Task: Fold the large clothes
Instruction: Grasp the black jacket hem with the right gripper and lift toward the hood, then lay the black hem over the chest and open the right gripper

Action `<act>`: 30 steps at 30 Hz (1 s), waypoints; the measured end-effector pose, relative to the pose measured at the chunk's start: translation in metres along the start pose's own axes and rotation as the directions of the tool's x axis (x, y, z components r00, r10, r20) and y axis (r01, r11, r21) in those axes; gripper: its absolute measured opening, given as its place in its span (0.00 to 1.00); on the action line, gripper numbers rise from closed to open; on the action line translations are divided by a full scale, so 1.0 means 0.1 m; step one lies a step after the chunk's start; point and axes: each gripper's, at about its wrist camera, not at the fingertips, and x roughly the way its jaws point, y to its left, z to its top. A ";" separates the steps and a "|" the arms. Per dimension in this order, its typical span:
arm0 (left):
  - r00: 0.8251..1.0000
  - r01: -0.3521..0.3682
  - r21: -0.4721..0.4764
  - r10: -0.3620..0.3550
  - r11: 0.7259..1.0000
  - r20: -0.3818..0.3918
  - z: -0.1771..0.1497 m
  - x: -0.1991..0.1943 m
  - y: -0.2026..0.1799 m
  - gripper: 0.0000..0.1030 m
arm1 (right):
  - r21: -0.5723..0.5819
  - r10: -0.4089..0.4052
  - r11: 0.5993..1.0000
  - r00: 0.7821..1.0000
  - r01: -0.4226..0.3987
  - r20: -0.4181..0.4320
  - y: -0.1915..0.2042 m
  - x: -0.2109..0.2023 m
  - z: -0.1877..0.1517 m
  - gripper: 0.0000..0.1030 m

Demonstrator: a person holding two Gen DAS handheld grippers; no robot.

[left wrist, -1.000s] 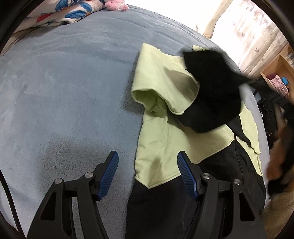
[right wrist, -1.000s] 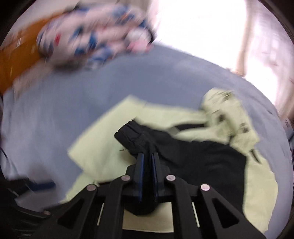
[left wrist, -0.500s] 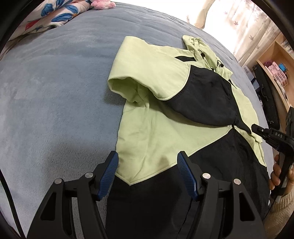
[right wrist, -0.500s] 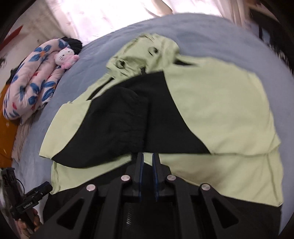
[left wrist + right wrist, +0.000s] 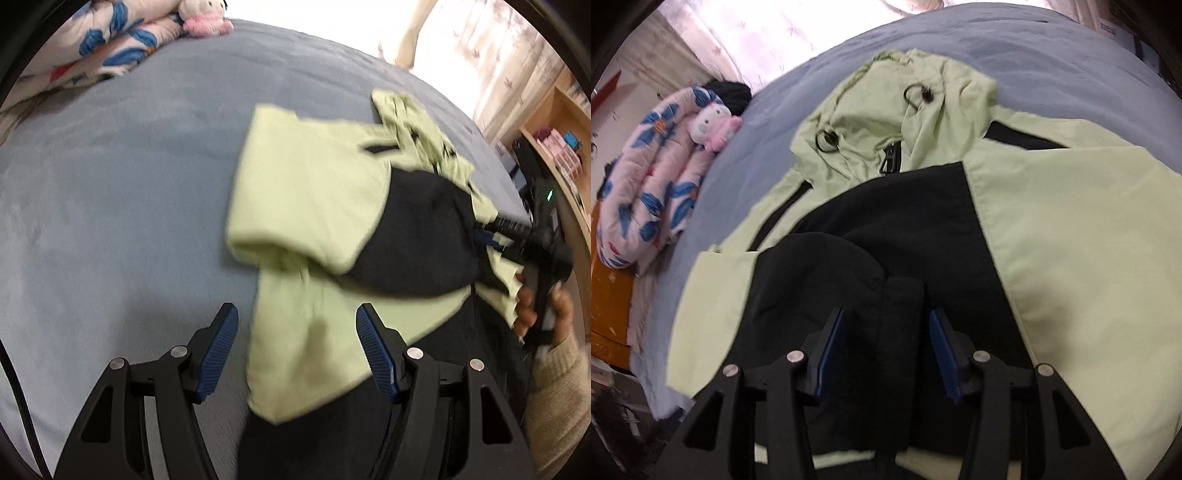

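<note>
Two tools work over one jacket (image 5: 1071, 229) spread on a grey-blue bed (image 5: 122, 192), a green-and-black hooded garment with both sleeves already laid across its chest. The right tool (image 5: 886, 339) sits directly above the black cuff (image 5: 903, 306) of the upper sleeve; its jaws are opening, the cuff lying between the pads without being pressed, so the sleeve looks just released. From that tool the sleeve runs forward and to the left, while the jacket's long axis runs straight ahead toward the hood (image 5: 886, 110) at the far end.

The left tool (image 5: 295, 347) hovers with jaws apart and nothing gripped, over the green side edge of the jacket, near the seam where green meets the black lower panel (image 5: 332, 435). The hem lies on the near side of both tools, closer than the hood, and the left tool appears better placed to take it.

A folded floral quilt (image 5: 653, 177) and a small plush toy (image 5: 709, 125) sit well apart, beyond the hood toward the bed's far left. Nothing stands between either tool and the hem; the bunched sleeve fold (image 5: 280, 251) ahead of the left tool could slip if the body is lifted.
</note>
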 end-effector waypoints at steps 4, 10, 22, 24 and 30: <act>0.997 -0.046 -0.009 0.047 0.999 0.059 0.32 -0.06 0.05 0.63 | -0.062 -0.063 0.996 0.998 0.064 0.020 0.11 0.15 0.00 0.45; 0.993 -0.072 -0.020 0.073 0.997 0.093 0.63 -0.06 0.04 0.63 | -0.211 -0.108 0.969 0.987 0.131 0.115 0.41 -0.20 -0.06 0.28; 0.995 -0.084 0.023 0.083 0.996 0.059 0.80 0.27 -0.22 0.63 | -0.135 -0.172 0.964 0.922 0.230 0.348 0.08 -1.34 0.28 0.28; 0.995 -0.094 0.041 0.092 0.995 0.042 0.84 0.38 -0.29 0.63 | -0.094 -0.239 0.955 0.920 0.281 0.311 -0.10 -1.22 0.29 0.28; 0.991 -0.133 0.073 0.133 0.988 0.000 1.01 0.71 -0.40 0.63 | -0.015 -0.390 0.917 0.905 0.398 0.169 -0.64 -0.67 0.31 0.31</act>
